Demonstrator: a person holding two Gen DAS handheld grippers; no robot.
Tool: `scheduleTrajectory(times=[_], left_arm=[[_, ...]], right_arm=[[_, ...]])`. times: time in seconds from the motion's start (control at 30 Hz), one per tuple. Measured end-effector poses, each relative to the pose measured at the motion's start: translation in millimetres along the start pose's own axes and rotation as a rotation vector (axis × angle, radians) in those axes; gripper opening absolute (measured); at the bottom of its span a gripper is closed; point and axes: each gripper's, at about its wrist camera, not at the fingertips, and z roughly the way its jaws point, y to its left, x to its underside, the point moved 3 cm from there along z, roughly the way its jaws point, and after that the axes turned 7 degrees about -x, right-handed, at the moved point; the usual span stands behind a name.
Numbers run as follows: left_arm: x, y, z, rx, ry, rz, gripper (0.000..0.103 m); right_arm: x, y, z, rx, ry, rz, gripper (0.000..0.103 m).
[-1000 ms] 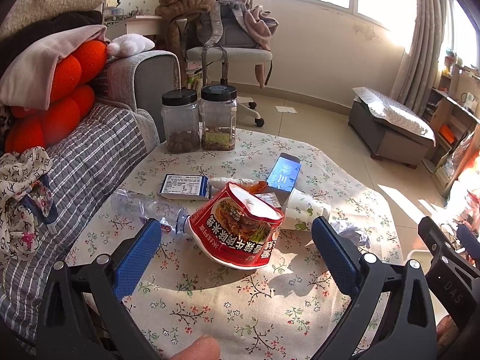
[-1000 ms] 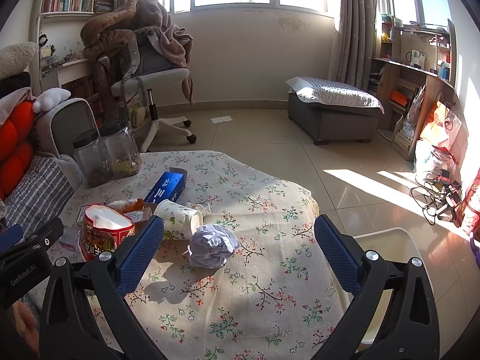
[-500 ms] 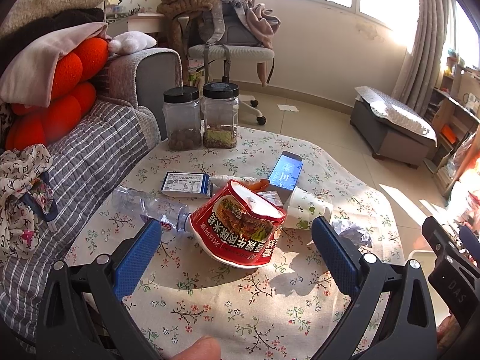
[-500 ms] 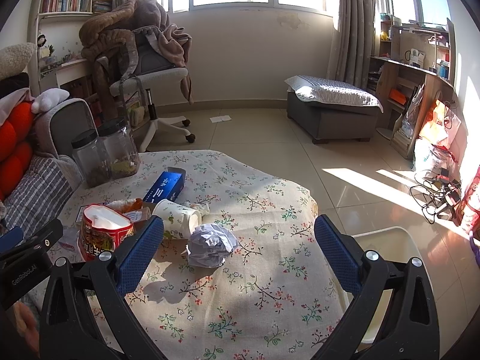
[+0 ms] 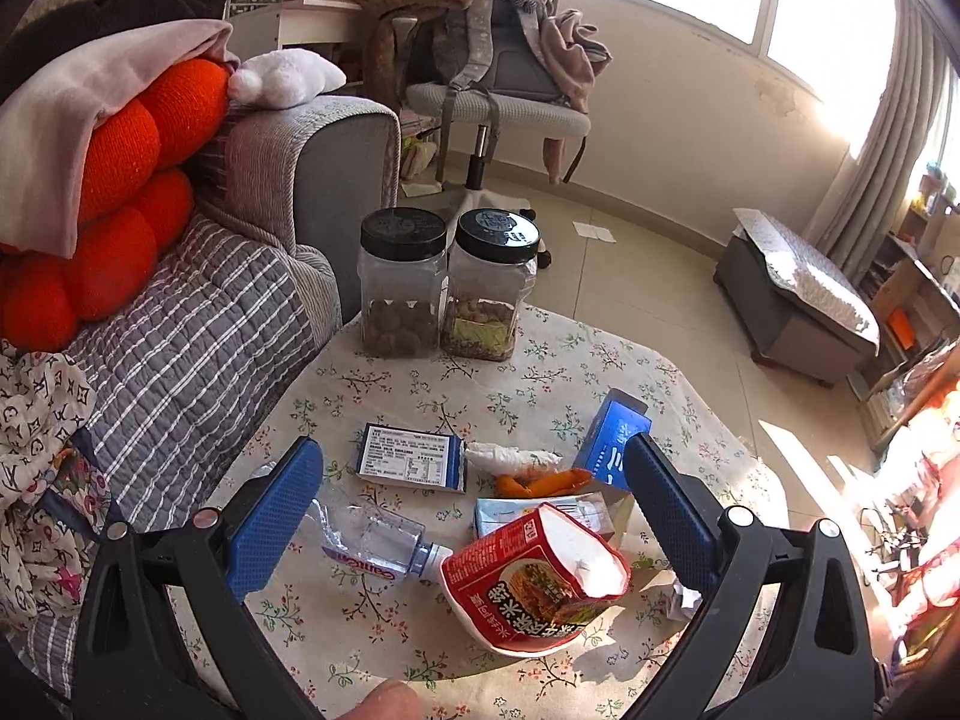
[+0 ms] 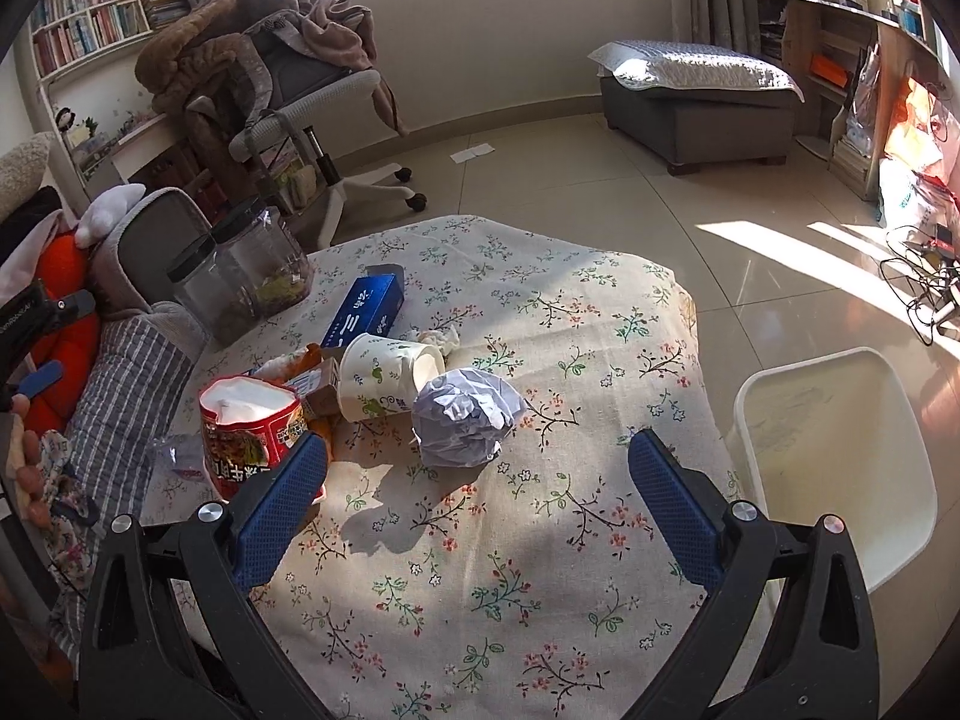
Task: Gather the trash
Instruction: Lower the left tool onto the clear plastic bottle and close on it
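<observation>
Trash lies on a floral-cloth table point(image 6: 540, 570). A red instant-noodle cup point(image 5: 540, 588) lies tipped between my open left gripper's point(image 5: 474, 516) fingers, beside a crushed clear bottle point(image 5: 366, 540), a blue-edged packet point(image 5: 411, 456), an orange wrapper point(image 5: 540, 483) and a blue box point(image 5: 612, 438). In the right wrist view a crumpled paper ball point(image 6: 465, 414) sits just ahead of my open, empty right gripper point(image 6: 477, 504). A tipped paper cup point(image 6: 387, 378), the noodle cup point(image 6: 252, 426) and the blue box point(image 6: 363, 309) lie behind and left of the ball.
A white bin point(image 6: 834, 456) stands on the floor right of the table. Two black-lidded jars point(image 5: 444, 288) stand at the table's far edge. A grey sofa with orange cushions point(image 5: 120, 180) borders the left. An office chair point(image 6: 312, 114) and footstool point(image 6: 696, 90) stand beyond.
Both grippers have risen and tilted down over the table. The left one has moved forward, so the noodle cup now sits low between its fingers. The right view now shows the white bin.
</observation>
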Motion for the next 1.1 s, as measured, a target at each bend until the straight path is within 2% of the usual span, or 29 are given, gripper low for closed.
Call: scheduleTrajectory(times=[0.1,0.2,0.33,0.47,0.53,0.6,0.63,0.67,0.73,0.9,1.1], left_arm=[[9.0,38.9,42.5,-0.075,0.147,-0.117,0.097],[40.8,75.0,92.6,-0.133,0.390,-0.286,0.097],[63.6,89.3,117.7,-0.115,0.477,-0.451,0.097],[79.2,96.6,141.4,-0.145,0.498,-0.616,0.097],[85.2,96.6,155.7,-0.151,0.520,-0.657,0.094],[89.5,98.6,167.5,-0.148,0.531,-0.694,0.086],[91.2,98.8,173.1,-0.140,0.539,-0.713,0.079],[93.7,98.8,177.2,-0.135,0.552,-0.727,0.065],[95.5,96.1,183.1,-0.081,0.561,-0.751,0.060],[79.3,82.2,169.4,-0.043,0.508,-0.646,0.055],[39.8,60.8,111.4,0.006,0.327,-0.420,0.054]], right_arm=[[2.3,-1.2,4.8,0.000,0.038,0.001,0.096],[3.5,-0.9,13.1,-0.017,0.083,0.009,0.096],[3.2,2.4,16.6,-0.046,0.107,0.023,0.096],[2.5,2.8,19.7,-0.040,0.113,0.011,0.096],[3.5,-1.7,22.5,-0.028,0.120,0.006,0.096],[4.4,-6.8,24.3,-0.022,0.122,0.011,0.096],[4.3,-9.0,24.8,-0.032,0.119,0.017,0.096],[3.9,-10.6,25.3,-0.055,0.116,0.028,0.096],[2.9,-9.7,27.7,-0.107,0.113,0.044,0.096],[4.8,16.1,38.2,-0.224,0.110,-0.010,0.096],[17.7,89.9,66.9,-0.342,0.134,-0.321,0.096]])
